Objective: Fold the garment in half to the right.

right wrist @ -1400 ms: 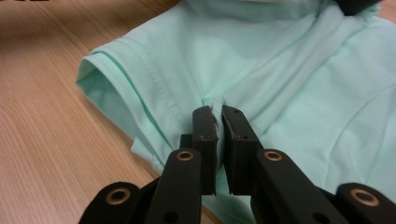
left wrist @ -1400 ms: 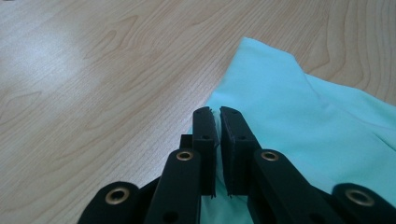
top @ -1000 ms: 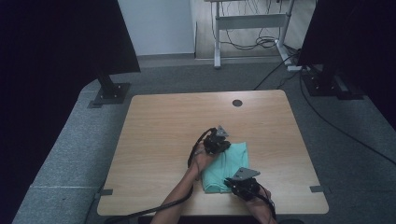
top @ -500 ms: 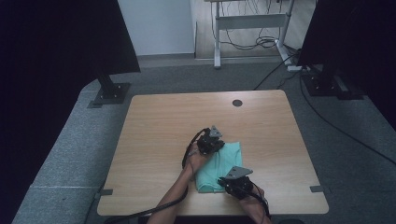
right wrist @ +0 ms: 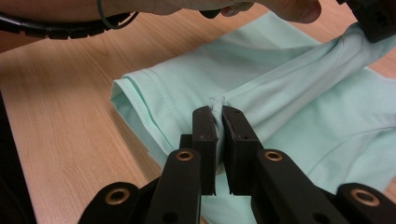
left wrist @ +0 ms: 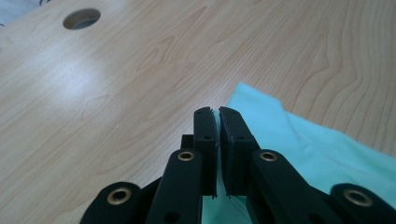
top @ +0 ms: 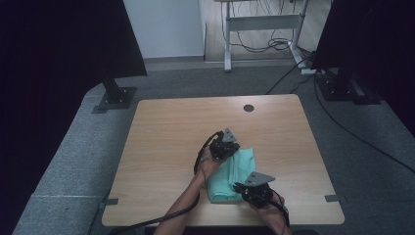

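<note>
Two grippers pinch one mint-green garment (top: 234, 172), which lies folded on the near right part of the wooden table (top: 171, 137). Between the closed fingertips of the right gripper (right wrist: 218, 112) sits a raised ridge of cloth, pulled taut from them up to the left gripper (right wrist: 376, 21) at the far end; a hemmed fold hangs just left of those fingertips. At the left gripper (left wrist: 218, 112) the pads are clamped on a thin edge of the same fabric, the rest spreading to their right and behind them. Beyond its fingertips, well apart, lies bare wood with a round cable hole (left wrist: 81, 18).
</note>
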Motion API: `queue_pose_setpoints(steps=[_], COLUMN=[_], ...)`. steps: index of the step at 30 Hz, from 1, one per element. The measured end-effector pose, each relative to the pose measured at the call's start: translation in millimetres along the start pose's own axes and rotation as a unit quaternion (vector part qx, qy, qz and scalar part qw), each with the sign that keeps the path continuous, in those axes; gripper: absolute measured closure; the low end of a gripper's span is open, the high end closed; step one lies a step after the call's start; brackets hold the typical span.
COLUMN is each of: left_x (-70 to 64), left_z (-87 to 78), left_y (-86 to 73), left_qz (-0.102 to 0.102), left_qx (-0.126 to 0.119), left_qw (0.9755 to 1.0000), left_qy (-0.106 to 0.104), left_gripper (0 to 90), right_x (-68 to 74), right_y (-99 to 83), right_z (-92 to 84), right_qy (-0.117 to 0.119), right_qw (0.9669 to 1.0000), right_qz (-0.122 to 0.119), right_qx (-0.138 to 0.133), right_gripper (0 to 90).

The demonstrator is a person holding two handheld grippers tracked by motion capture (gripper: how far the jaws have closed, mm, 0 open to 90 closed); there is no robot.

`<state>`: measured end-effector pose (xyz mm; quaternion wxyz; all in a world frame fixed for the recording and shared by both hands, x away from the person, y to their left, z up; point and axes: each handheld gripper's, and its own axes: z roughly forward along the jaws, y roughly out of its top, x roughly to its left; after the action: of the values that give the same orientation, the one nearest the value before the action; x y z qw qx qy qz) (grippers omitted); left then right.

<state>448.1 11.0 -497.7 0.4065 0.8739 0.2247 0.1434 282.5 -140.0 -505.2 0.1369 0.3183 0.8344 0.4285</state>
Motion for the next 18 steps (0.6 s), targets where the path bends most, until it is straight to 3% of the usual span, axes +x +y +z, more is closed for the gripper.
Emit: queue_pose_setpoints(steps=[10, 18], left_x=[-6.1, -11.9], left_z=[5.4, 22.1], left_y=[9.1, 6.7], left_qz=[0.01, 0.011], left_qx=[-0.011, -0.011], left_qw=[0.9999, 0.9998], left_qy=[0.008, 0.009], left_gripper=[85.8, 84.9], right_x=[-11.4, -28.8], right_y=[-4.2, -22.8], right_z=[-17.6, -23.8], right_qy=[-0.013, -0.018], right_qw=[0.9999, 0.9997], right_qz=[0.004, 0.017], right_qx=[-0.004, 0.006], right_gripper=[83.4, 83.3])
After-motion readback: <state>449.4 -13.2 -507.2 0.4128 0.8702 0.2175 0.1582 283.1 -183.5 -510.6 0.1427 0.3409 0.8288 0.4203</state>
